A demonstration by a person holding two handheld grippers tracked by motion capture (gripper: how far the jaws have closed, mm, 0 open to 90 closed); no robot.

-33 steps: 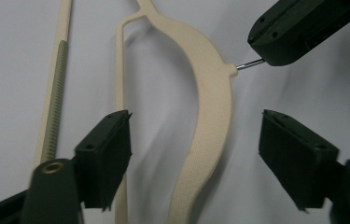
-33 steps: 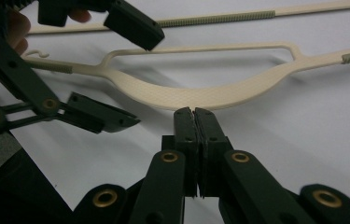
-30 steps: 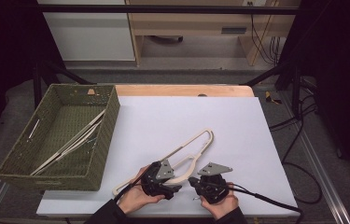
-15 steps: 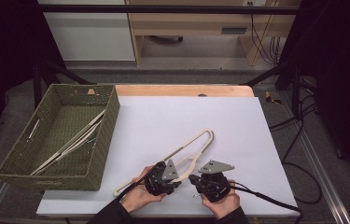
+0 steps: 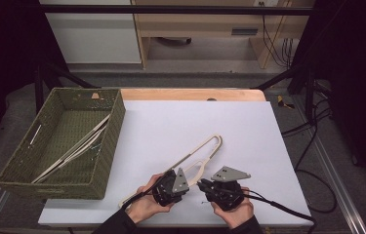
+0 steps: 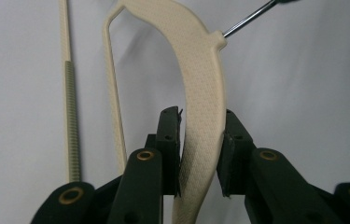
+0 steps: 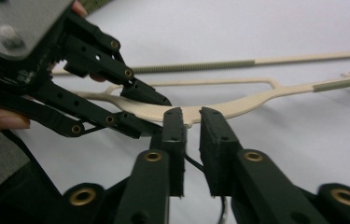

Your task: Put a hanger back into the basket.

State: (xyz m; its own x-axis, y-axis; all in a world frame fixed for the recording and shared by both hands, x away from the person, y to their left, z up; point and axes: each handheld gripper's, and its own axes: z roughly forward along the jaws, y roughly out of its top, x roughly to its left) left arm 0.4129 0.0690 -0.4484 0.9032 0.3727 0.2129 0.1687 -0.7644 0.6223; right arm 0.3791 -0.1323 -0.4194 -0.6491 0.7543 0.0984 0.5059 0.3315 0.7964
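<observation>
left gripper [image 5: 186, 181] closing on hanger [image 5: 205, 151] | basket [image 5: 103, 161] well left

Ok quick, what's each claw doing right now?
Left claw: has just been closing, now shut on the hanger.
Right claw: has just been opening, slightly open, with the thin metal hook loose between its pads.

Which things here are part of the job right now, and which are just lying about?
In the job:
- cream hanger, lying on the white table
- left gripper, jaws just closing around the hanger's broad neck
- right gripper, jaws just opened a little, the hanger's metal hook between them

Lying about:
- green wicker basket at the table's left
- hangers in the basket
</observation>
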